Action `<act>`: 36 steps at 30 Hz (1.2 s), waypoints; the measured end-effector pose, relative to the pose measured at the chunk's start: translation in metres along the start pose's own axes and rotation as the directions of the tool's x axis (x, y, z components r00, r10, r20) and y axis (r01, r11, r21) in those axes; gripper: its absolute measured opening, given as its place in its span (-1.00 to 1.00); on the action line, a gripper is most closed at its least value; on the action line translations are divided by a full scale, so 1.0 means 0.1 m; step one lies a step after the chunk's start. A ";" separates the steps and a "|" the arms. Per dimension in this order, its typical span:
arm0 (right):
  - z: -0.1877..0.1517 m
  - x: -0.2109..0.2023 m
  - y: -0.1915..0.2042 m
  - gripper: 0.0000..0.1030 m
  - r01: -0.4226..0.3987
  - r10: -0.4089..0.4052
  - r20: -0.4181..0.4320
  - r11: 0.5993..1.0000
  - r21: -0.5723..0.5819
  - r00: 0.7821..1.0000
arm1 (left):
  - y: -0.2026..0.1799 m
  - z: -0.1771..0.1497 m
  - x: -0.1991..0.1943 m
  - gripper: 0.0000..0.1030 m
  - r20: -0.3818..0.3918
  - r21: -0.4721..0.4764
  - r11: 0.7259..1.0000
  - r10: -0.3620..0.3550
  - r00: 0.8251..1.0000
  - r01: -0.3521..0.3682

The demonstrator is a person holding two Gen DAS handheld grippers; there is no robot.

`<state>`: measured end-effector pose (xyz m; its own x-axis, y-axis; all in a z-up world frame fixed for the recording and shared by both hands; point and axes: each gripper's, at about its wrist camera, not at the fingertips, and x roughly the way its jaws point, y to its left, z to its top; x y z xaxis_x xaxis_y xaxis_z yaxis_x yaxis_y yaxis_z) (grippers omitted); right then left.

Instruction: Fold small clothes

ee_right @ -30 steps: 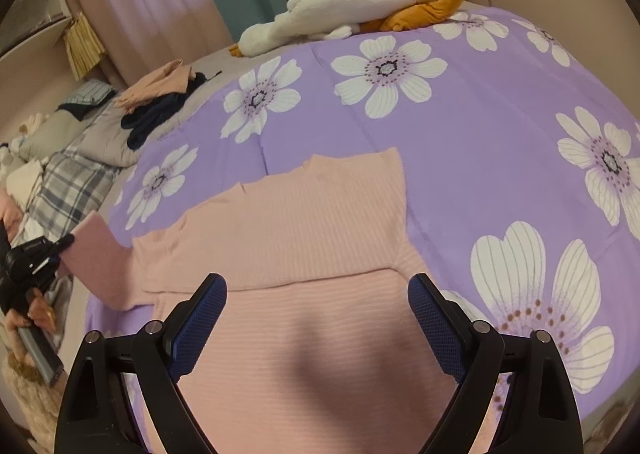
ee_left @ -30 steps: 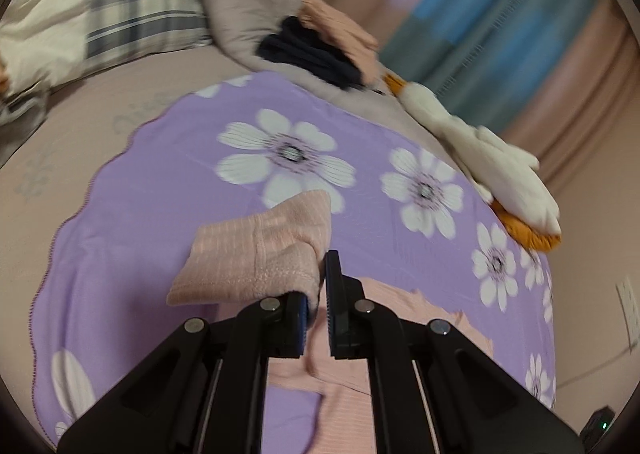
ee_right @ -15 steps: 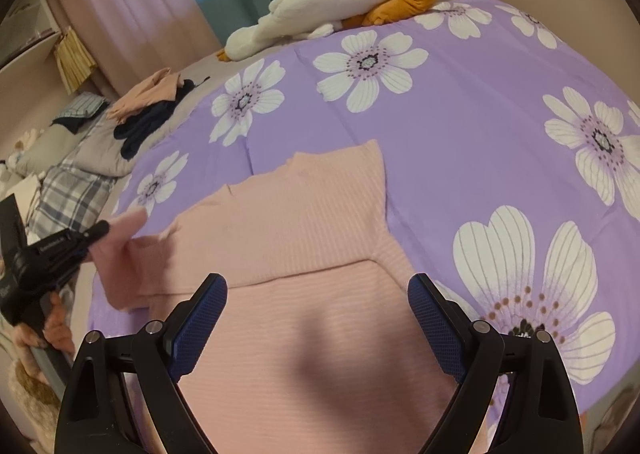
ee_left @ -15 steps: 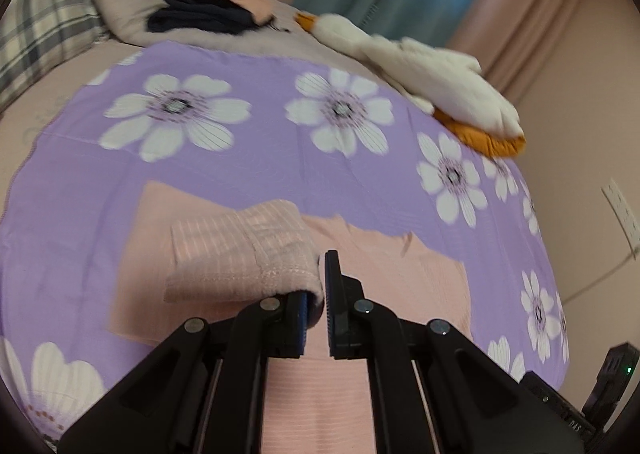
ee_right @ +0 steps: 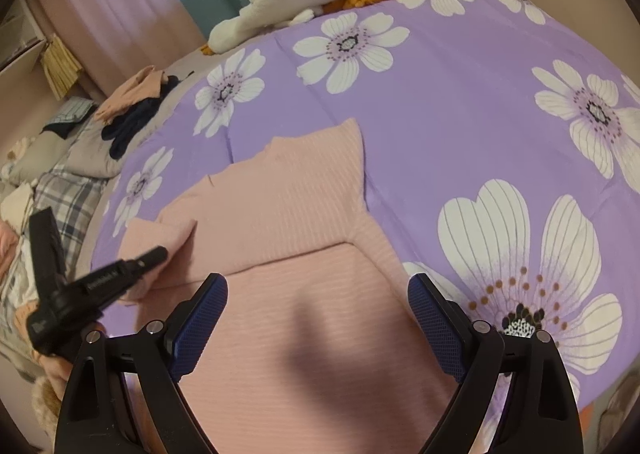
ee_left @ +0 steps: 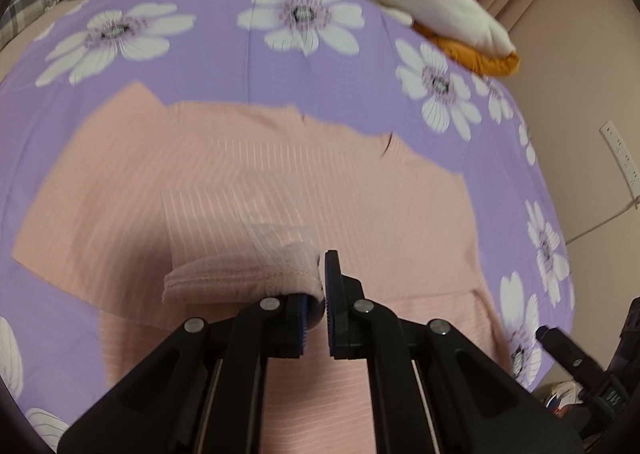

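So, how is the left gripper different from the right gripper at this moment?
The left gripper has its jaws shut on the sleeve of the pink ribbed knit top, while the right gripper stands wide open with nothing between its pads. The left one holds the sleeve over the top's body; the right one hangs above the lower part of the top. Both are black with blue pads.

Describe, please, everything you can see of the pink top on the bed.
The pink top is a soft ribbed knit with fine pale stripes. It lies mostly flat on the purple flowered bedspread, and its body runs down under both cameras. One sleeve is lifted and folded inward over the body, pinched in the shut left gripper. The other sleeve lies flat on the bedspread. The open right gripper hangs above the fabric without holding it.
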<state>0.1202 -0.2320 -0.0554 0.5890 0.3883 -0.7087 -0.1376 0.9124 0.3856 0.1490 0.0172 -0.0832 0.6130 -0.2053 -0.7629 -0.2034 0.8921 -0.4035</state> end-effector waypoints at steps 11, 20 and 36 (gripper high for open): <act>-0.04 0.11 0.03 0.78 0.005 -0.006 -0.048 1.000 -0.018 0.999 | 0.09 -0.17 -0.15 0.13 -0.036 -0.013 0.992 -0.124 0.992 0.124; 0.03 0.21 0.35 0.78 -0.003 -0.004 -0.058 0.993 -0.115 0.998 | 0.61 -0.14 -0.88 0.49 0.119 -0.106 0.994 0.021 0.993 -0.008; -0.14 1.17 2.06 0.78 -0.135 0.011 -0.231 0.840 -0.526 0.973 | 1.57 -0.49 -1.24 0.15 0.084 -0.353 0.925 0.180 0.980 -0.139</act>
<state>0.1494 0.0037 -0.0676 0.3873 0.4179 -0.8218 -0.6135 0.7822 0.1086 0.0036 0.1633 -0.0771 0.6284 -0.0072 -0.7778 -0.5431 0.7118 -0.4453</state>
